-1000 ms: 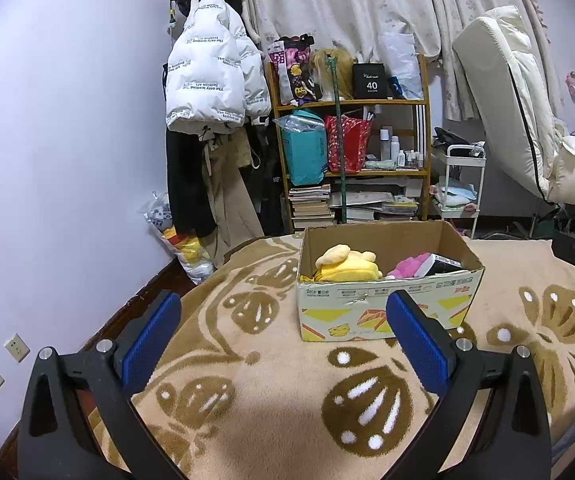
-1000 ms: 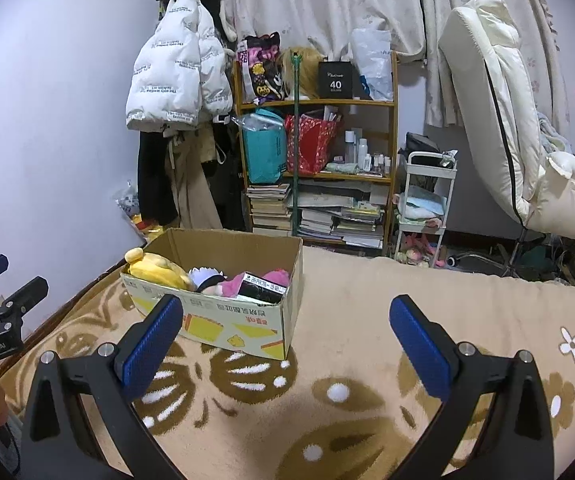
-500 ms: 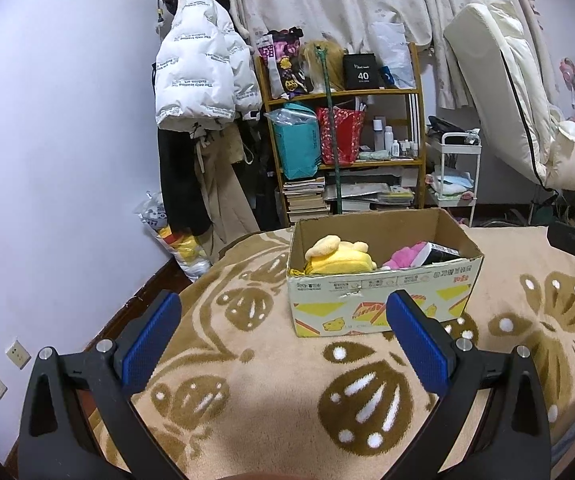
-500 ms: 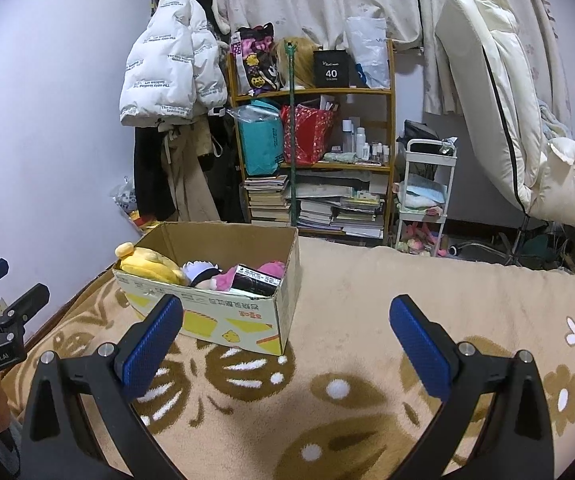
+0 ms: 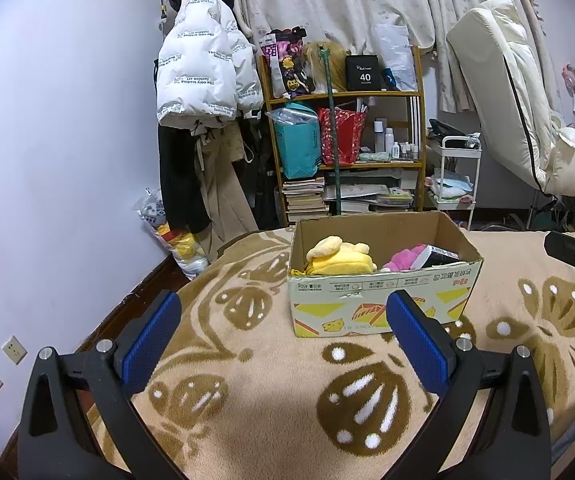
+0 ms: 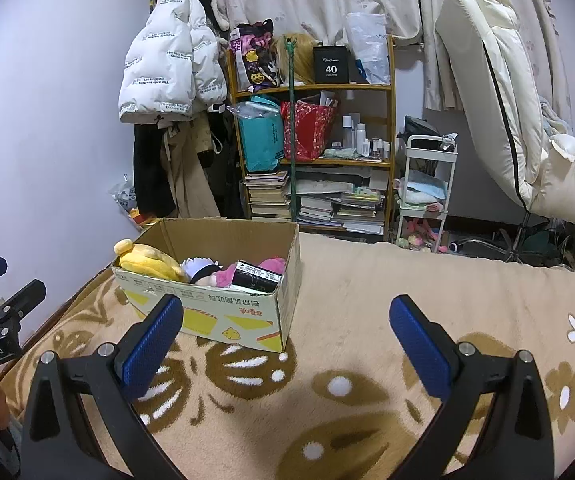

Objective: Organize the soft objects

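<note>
While both tools hover over the fuzzy tan blanket [image 5: 247, 420] with its brown petal swirls, the left gripper [image 5: 283, 336] and the right gripper [image 6: 285, 340] each hold their ribbed blue pads wide apart, gripping nothing. Ahead of them on the blanket sits an open cardboard box [image 5: 379, 300], printed yellow on its sides. Inside lie a plump yellow plush [image 5: 339, 258], a fluffy pink plush [image 5: 405, 258] and a glossy black carton [image 6: 257, 276], packed close together.

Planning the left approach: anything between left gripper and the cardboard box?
Only patterned blanket between the left gripper and the cardboard box, per left wrist view.
</note>
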A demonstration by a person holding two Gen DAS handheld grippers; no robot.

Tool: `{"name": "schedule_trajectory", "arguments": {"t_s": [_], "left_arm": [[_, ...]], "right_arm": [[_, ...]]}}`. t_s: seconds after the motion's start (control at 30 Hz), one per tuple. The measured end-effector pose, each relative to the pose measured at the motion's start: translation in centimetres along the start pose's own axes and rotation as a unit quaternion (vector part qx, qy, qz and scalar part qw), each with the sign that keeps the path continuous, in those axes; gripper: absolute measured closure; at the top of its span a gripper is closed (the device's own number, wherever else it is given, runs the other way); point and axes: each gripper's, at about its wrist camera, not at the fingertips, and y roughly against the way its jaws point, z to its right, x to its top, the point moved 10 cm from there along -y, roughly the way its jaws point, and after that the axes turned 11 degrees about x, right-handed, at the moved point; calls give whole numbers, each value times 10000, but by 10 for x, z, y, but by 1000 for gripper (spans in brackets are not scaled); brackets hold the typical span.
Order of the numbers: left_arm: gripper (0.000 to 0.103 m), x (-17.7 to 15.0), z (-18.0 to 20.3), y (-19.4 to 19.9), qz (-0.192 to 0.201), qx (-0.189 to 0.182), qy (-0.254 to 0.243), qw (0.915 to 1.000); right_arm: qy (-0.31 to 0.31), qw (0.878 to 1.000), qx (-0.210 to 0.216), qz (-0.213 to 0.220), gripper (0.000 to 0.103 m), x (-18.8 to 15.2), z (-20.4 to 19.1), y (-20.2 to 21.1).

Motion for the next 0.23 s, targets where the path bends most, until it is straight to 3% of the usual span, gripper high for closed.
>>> {"name": "schedule_trajectory", "arguments": {"t_s": [0.23], "left_arm": [[2, 1, -1, 0, 40, 44, 5, 10000]], "right_arm": [[-11, 10000, -5, 6, 0, -3, 2, -2]]}}
